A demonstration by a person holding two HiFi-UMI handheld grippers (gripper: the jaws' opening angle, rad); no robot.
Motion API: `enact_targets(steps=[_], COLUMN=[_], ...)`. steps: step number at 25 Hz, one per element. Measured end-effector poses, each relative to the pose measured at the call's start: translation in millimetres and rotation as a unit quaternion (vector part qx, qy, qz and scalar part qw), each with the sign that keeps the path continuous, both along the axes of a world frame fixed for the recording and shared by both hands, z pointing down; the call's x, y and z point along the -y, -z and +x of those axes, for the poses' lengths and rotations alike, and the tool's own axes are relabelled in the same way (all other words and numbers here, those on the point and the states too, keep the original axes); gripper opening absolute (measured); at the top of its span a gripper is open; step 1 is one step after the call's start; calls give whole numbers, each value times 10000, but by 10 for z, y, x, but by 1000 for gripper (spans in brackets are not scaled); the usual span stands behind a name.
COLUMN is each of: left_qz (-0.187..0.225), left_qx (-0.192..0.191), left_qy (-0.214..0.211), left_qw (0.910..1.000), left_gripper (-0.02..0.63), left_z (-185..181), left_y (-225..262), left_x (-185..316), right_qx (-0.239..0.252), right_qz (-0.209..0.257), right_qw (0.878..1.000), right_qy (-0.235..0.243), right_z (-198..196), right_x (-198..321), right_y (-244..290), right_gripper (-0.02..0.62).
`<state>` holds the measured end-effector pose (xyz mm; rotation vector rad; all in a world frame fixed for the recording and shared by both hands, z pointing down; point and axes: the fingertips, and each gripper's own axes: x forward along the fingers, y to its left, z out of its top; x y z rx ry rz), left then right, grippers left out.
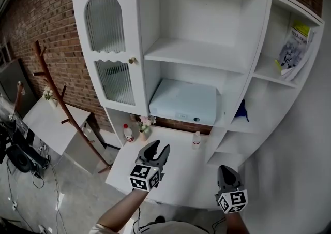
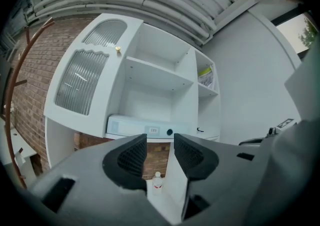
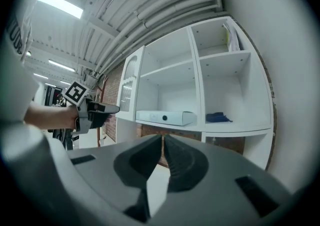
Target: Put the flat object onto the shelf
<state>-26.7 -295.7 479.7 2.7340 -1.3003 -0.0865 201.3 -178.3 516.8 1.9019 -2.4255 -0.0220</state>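
A flat, pale blue box [image 1: 183, 102] lies on the lower middle shelf of the white cabinet [image 1: 196, 54]; it also shows in the left gripper view [image 2: 145, 127] and the right gripper view [image 3: 165, 117]. My left gripper [image 1: 156, 148] hovers over the white counter [image 1: 176, 173] in front of the box, pointing at the cabinet. Its jaws stand apart with nothing between them [image 2: 160, 142]. My right gripper [image 1: 227, 172] is lower right near the counter's front corner, its jaws together and empty [image 3: 163, 140]. The left gripper [image 3: 107, 110] shows at that view's left.
On the counter stand a red-labelled bottle [image 1: 128, 132], a small vase of flowers [image 1: 144, 127] and a small bottle [image 1: 196, 139]. A blue cloth [image 1: 241, 110] and books [image 1: 295, 46] occupy the right-hand shelves. A wooden coat rack [image 1: 57, 98] and a white table [image 1: 51, 119] stand at the left.
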Motion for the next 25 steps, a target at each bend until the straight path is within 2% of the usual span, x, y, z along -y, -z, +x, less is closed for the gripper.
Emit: enact_targets(steps=[5, 10, 14, 25], left_qz=[99, 38, 148, -67], left_qx=[146, 197, 218, 18], left_qy=[48, 226, 381, 331], left_qw=[9998, 9995, 9989, 9994], left_gripper=[158, 101, 55, 35], left_z=[-83, -173, -241, -305], left_y=[-52, -130, -217, -464], left_x=[-177, -267, -298, -384], right_qx=[16, 108, 138, 68], right_qz=[48, 19, 18, -23], right_qw=[10000, 9999, 9998, 9998], right_qy=[78, 102, 141, 205], right_z=[-27, 13, 4, -49], right_x=[-37, -53, -79, -111], right_y=[44, 37, 45, 11], right_gripper=[34, 34, 34, 32])
